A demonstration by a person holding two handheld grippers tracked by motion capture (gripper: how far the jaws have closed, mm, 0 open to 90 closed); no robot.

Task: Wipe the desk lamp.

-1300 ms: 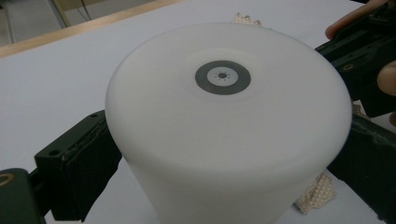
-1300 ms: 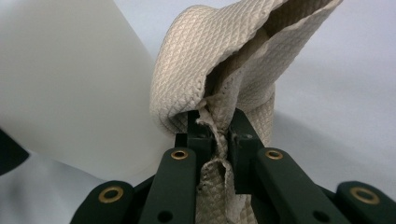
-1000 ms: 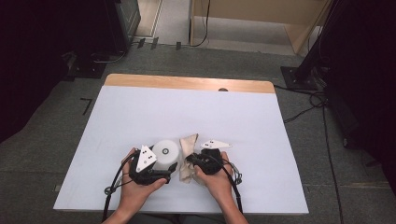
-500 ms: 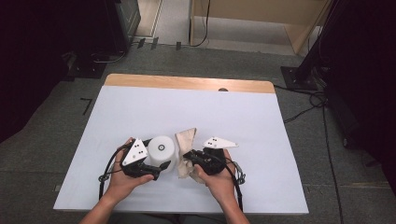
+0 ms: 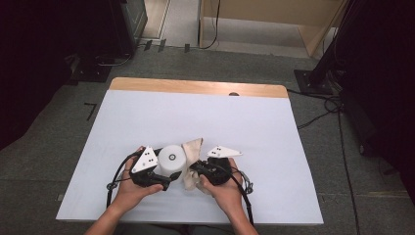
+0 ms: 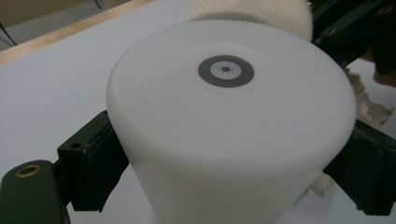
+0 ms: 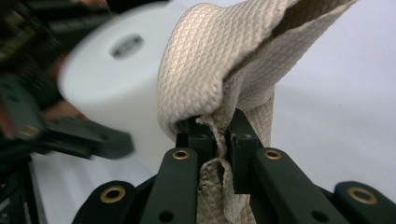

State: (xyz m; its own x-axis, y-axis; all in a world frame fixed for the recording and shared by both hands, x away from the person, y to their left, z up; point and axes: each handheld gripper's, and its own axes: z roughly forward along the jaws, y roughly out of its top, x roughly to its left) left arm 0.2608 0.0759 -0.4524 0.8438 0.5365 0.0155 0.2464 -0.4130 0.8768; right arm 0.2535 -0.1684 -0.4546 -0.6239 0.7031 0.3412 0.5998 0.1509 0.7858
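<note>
A white upturned cup [image 5: 172, 160] [image 6: 229, 126] [image 7: 112, 74] with a small grey ring mark on its flat top stands near the table's front edge. My left gripper [image 5: 164, 178] [image 6: 224, 172] is shut on it, one jaw on each side of its wall. A beige woven cloth [image 5: 192, 149] [image 7: 215, 70] rises right beside the cup. My right gripper [image 5: 195, 169] [image 7: 217, 135] is shut on a fold of that cloth, which bunches up above the jaws and hangs close to the cup's side.
The table [image 5: 244, 122] has a white top with a wooden strip [image 5: 195, 87] along its far edge. A small dark spot [image 5: 233, 94] lies by that strip. Cables [image 5: 318, 117] run over the grey floor at the right.
Both hands have shifted a little. The right gripper has brought the cloth closer against the cup, and the left gripper stays on the cup.
</note>
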